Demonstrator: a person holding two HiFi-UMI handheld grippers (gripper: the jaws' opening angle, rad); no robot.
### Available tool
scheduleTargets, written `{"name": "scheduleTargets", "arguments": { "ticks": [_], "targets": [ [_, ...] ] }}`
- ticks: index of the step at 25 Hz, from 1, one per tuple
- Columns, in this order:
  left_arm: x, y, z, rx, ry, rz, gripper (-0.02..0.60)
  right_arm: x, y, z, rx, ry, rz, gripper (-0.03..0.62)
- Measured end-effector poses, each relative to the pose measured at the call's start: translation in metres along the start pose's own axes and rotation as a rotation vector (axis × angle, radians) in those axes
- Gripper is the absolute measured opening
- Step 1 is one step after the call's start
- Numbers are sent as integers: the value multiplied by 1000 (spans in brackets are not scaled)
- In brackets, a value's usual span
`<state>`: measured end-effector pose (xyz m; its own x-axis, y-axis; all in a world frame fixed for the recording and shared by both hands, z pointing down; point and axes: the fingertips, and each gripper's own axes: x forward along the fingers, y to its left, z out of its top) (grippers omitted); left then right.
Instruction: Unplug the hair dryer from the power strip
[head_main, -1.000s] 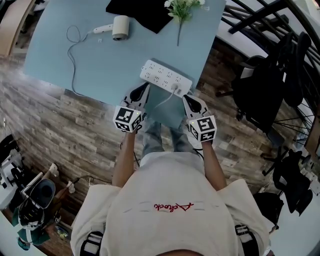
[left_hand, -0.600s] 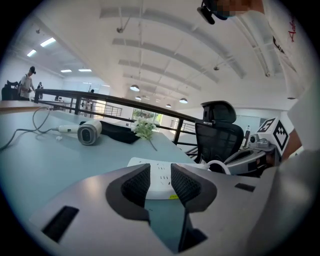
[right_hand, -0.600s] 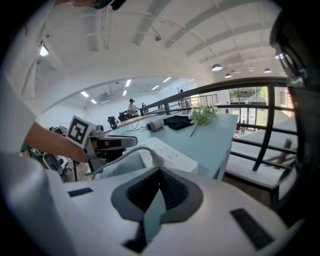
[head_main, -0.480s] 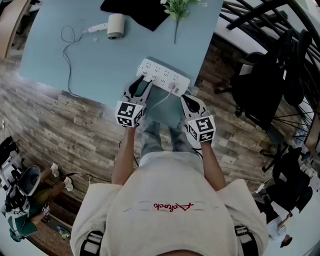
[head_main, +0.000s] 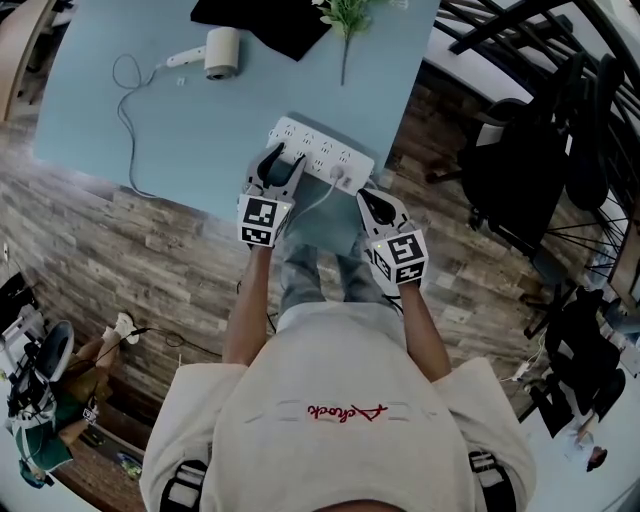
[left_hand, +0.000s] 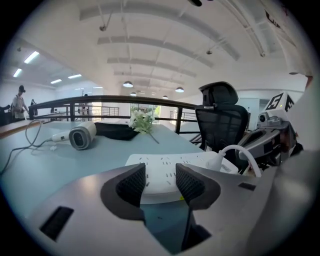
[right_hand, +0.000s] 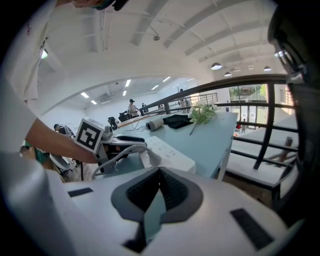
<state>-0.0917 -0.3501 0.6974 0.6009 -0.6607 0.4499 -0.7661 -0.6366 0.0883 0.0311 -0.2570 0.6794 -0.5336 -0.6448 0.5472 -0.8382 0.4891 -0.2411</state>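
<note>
- A long white multi-socket power strip (head_main: 322, 154) is seen lying on a pale blue table (head_main: 180, 130), close to the near edge and turned slightly askew.
- A white plug (head_main: 337, 177) is seated in a socket towards the strip's right end; its white cord (head_main: 312, 200) is led off over the near table edge, between the two tools.
- The cream-white hair dryer (head_main: 218, 52) is laid on its side at the far left of the table, well apart from the strip, with its thin white cable (head_main: 125, 110) looped across the tabletop to the near edge.
- The left tool (head_main: 281, 166) is held over the left part of the strip. In the left gripper view the left tool (left_hand: 160, 182) is shown with its jaws opening and already wide, the strip's near end (left_hand: 160, 165) framed between the black ribbed pads. No press of the pads on it is visible.
- The right tool (head_main: 368, 198) is held just off the strip's right end, near the plug. In the right gripper view its jaws (right_hand: 159, 185) are seen pressed together with nothing between them.
- A black cloth (head_main: 265, 20) and a green sprig with white flowers (head_main: 345, 15) are seen at the far edge of the table.
- A black office chair (head_main: 530, 170) is stood on the wood-plank floor (head_main: 120, 250) to the right.
</note>
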Motion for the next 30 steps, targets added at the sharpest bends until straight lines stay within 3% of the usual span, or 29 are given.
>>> {"name": "scheduleTargets", "arguments": {
  "ticks": [4,11,13,16,21,26,30],
  "targets": [
    [3,-2,1,48,-1,14,176,0,-1,-2,11,2,7,17],
    [3,-1,0,39,-6,20,175,5,4,-4,-41,23,37,28],
    [3,-1,0,38,-7,19,175,9,9,-5,-87,38,50,143],
    [4,-1,0,36,-5,18,175,13,14,-7,-137,50,60,187],
    [3,-1,0,32,-6,16,175,16,18,-10,-165,73,70,193],
    [3,-1,1,31,-9,17,175,26,22,-6,-333,112,58,193],
    [3,-1,0,31,-9,15,175,37,22,0,-362,125,60,193]
  ]
}}
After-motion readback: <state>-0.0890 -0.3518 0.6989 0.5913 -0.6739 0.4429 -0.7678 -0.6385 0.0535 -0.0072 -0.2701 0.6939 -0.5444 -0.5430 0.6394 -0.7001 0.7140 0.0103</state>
